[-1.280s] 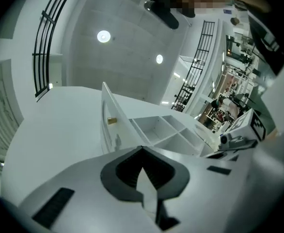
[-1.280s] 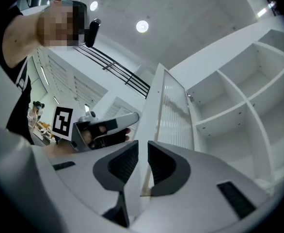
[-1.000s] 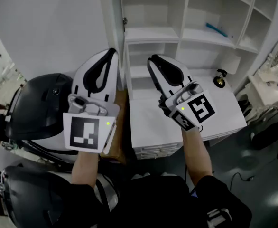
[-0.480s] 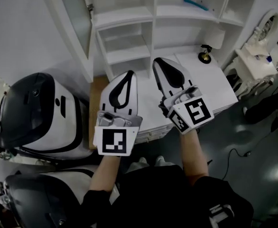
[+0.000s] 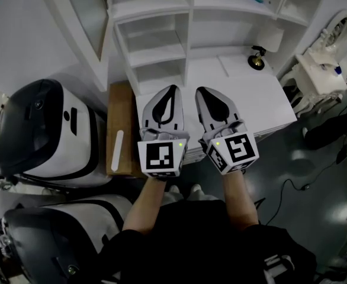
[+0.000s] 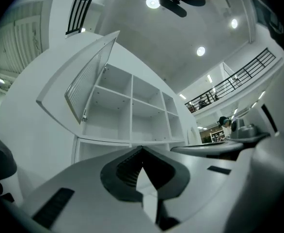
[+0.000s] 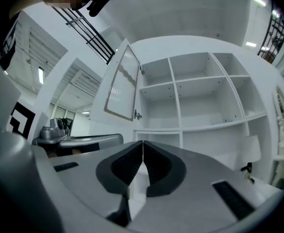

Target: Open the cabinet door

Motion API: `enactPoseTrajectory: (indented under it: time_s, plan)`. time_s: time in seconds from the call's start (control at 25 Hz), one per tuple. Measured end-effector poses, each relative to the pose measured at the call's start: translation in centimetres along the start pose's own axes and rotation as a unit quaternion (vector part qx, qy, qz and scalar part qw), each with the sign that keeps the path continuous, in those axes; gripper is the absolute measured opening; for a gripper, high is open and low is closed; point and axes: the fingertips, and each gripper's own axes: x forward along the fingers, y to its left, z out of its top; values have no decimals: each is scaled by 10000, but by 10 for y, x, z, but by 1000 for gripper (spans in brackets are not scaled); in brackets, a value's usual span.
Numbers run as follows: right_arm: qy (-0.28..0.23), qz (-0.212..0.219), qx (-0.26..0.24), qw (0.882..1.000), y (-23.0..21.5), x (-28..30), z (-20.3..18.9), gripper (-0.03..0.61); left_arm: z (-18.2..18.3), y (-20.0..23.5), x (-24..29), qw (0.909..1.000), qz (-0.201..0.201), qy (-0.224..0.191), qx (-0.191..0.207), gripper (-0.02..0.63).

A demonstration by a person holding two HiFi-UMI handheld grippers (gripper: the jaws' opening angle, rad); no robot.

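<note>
Honestly, the cabinet door point(image 5: 82, 16) is already hanging open at far left. Left tongs point(image 5: 172, 89) and right tongs point(image 5: 202, 90) are hovering pinched shut, empty, over the tabletop point(image 5: 250, 96). I'm guessing job's done, only backing off remaining.

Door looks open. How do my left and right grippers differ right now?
The left gripper hangs near the desk's left edge, beside the wooden board; the right gripper is over the desk's middle. The left marker cube faces the head camera squarely; the right marker cube is turned cornerwise, showing two faces. Both grippers are shut, empty, and point toward the cabinet, clear of its open door.
</note>
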Motion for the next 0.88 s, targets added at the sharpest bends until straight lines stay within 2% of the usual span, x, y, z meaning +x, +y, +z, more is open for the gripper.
enactPoseTrajectory:
  time_s: [0.36,0.52,0.88]
  plan:
    - [83,43,40,9999,-4,2,-13,21,-7,-5,7,9997,20,142,215,11]
    - [83,45,33,9999,-8,4,-14,21,-12,-11,11,9999,-21,101,14,11]
    - [72,107,-18,9999,-16,12,-14,21,-15,-11,23,9999,-83,116,25,11]
